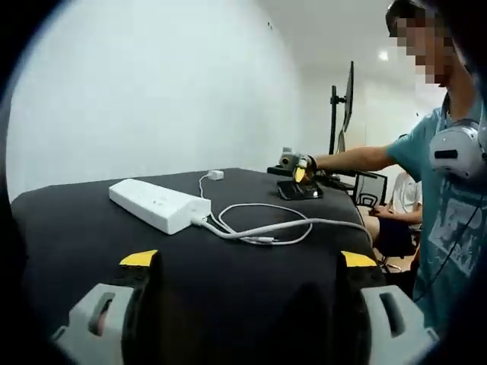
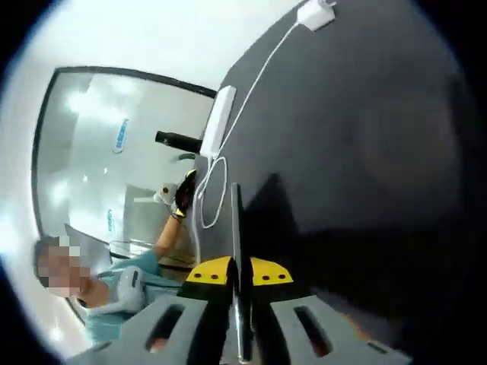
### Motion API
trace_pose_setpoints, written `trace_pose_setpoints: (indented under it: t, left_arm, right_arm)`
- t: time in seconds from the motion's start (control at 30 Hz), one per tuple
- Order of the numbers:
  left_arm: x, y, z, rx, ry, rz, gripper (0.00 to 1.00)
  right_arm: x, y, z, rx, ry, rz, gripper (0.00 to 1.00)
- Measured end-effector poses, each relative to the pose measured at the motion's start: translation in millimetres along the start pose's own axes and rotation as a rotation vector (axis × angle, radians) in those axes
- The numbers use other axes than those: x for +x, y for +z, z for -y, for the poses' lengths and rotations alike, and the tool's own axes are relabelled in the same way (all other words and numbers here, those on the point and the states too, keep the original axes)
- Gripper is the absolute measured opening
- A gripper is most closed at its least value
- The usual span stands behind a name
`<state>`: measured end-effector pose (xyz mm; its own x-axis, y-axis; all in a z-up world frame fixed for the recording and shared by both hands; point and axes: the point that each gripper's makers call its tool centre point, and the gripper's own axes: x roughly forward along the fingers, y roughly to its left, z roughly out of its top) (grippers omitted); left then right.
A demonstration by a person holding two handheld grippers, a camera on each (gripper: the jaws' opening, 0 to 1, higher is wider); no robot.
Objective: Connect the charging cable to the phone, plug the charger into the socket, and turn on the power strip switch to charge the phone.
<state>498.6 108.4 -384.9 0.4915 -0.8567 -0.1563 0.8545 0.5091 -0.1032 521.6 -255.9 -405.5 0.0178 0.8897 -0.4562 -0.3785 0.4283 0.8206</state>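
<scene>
A white power strip lies on the black table, its thick lead looping to the right. A thin white charging cable coils beside it and runs back to a small white charger. At the far right edge the dark phone is held by my right gripper. My left gripper stands wide open at the near edge, nothing between its jaws. In the right gripper view my right gripper is shut on the phone, seen edge-on. The power strip, charger and left gripper lie beyond.
A person in a teal shirt stands at the table's right side. A monitor on a stand rises behind the table. A white wall backs the far edge. A glass partition shows in the right gripper view.
</scene>
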Motion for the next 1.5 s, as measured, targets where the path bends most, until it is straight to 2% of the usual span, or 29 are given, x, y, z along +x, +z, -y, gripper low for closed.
trace_pose_setpoints:
  t: [0.03,0.1,0.17,0.2,0.23,0.3,0.33,0.4,0.47,0.53,0.57,0.6,0.63,0.67,0.73,0.8,0.93,0.97,1.0,1.03,1.07,1.1,1.17,1.2,1.23,1.3,1.4,1.43,1.5]
  left_arm:
    - [0.3,-0.5,0.4,-0.001,-0.001,-0.002,0.89]
    - [2.0,-4.4,1.3,-0.001,-0.002,-0.025,0.89]
    - [2.3,-7.9,0.8,-0.007,-0.008,-0.059,0.89]
    - [2.8,-5.7,0.7,-0.025,-0.011,-0.068,0.89]
    - [3.0,-3.2,1.3,-0.030,-0.017,-0.072,0.89]
    - [3.0,2.1,3.2,-0.033,-0.029,-0.104,0.89]
    - [3.0,2.9,3.4,-0.036,-0.029,-0.122,0.89]
    - [1.6,3.1,3.2,-0.021,-0.023,-0.167,0.87]
    - [-0.3,5.6,1.8,0.026,-0.005,-0.197,0.84]
    - [-1.8,9.4,5.6,0.031,-0.011,-0.195,0.83]
    - [-2.8,11.4,7.7,0.033,-0.016,-0.187,0.83]
    - [-3.3,12.7,9.5,0.030,-0.020,-0.179,0.83]
    - [-3.8,13.6,12.4,0.025,-0.021,-0.167,0.83]
    - [-4.3,13.6,15.1,0.024,-0.023,-0.161,0.83]
    - [-6.3,12.0,23.9,0.031,-0.033,-0.154,0.83]
    - [-9.3,8.9,31.0,0.042,-0.044,-0.157,0.83]
    - [-15.6,8.5,40.1,0.055,-0.061,-0.142,0.82]
    - [-16.2,9.7,41.6,0.057,-0.064,-0.136,0.81]
    - [-17.0,11.1,42.2,0.059,-0.067,-0.129,0.81]
    - [-17.7,13.5,43.4,0.061,-0.070,-0.115,0.81]
    - [-18.3,14.2,43.6,0.060,-0.071,-0.111,0.81]
    - [-19.8,14.8,45.0,0.062,-0.077,-0.107,0.81]
    - [-21.8,15.4,46.3,0.068,-0.083,-0.102,0.81]
    - [-22.8,15.4,46.6,0.069,-0.086,-0.101,0.81]
    - [-24.3,15.3,46.6,0.067,-0.090,-0.100,0.81]
    - [-27.5,16.2,47.7,0.058,-0.097,-0.090,0.80]
    - [-31.1,15.8,48.2,0.051,-0.100,-0.086,0.80]
    - [-32.0,15.2,47.9,0.052,-0.099,-0.089,0.80]
    - [-34.7,14.0,47.5,0.051,-0.099,-0.094,0.80]
  right_arm:
    - [1.9,4.1,8.8,-0.073,-0.063,0.031,0.09]
    - [-2.2,8.7,18.2,-0.137,-0.131,0.030,0.12]
    - [-8.1,14.9,19.5,-0.086,-0.156,0.047,0.15]
    - [-13.1,23.0,15.6,-0.151,-0.162,0.088,0.20]
    - [-20.8,32.8,21.2,-0.179,-0.217,0.119,0.27]
    - [-36.1,47.4,10.7,-0.252,-0.233,0.190,0.28]
    - [-46.8,57.5,5.1,-0.307,-0.269,0.237,0.28]
    - [-55.4,65.9,-11.4,-0.349,-0.255,0.289,0.28]
    - [-57.4,65.2,-27.2,-0.367,-0.236,0.288,0.31]
    - [-54.3,68.3,-41.5,-0.398,-0.232,0.285,0.31]
    - [-57.3,80.4,-43.1,-0.395,-0.230,0.297,0.33]
    - [-53.3,86.8,-48.6,-0.432,-0.227,0.318,0.37]
    - [-42.9,92.9,-59.8,-0.462,-0.202,0.340,0.44]
    - [-35.5,94.3,-65.1,-0.461,-0.190,0.337,0.45]
    - [-11.3,92.3,-77.1,-0.428,-0.155,0.287,0.34]
    - [15.1,98.1,-79.7,-0.400,-0.174,0.267,0.33]
    - [75.8,101.5,-91.4,-0.267,-0.145,0.245,0.29]
    - [87.9,100.7,-94.3,-0.295,-0.151,0.236,0.28]
    - [101.6,103.1,-95.7,-0.437,-0.176,0.219,0.28]
    - [108.9,101.1,-98.3,-0.487,-0.189,0.215,0.28]
    - [123.0,101.4,-101.7,-0.658,-0.236,0.188,0.26]
    - [135.3,106.1,-111.8,-0.786,-0.239,0.195,0.24]
    - [150.6,110.1,-128.1,-0.951,-0.237,0.210,0.24]
    - [163.8,107.8,-139.8,-0.987,-0.225,0.228,0.24]
    - [169.8,107.4,-136.6,-1.004,-0.264,0.195,0.24]
    - [186.1,100.6,-126.8,-1.114,-0.329,0.082,0.24]
    - [206.5,86.1,-110.2,-1.151,-0.350,-0.071,0.25]
    - [212.6,95.1,-107.4,-1.132,-0.346,-0.041,0.25]
    - [219.1,103.2,-104.2,-1.140,-0.343,-0.035,0.25]
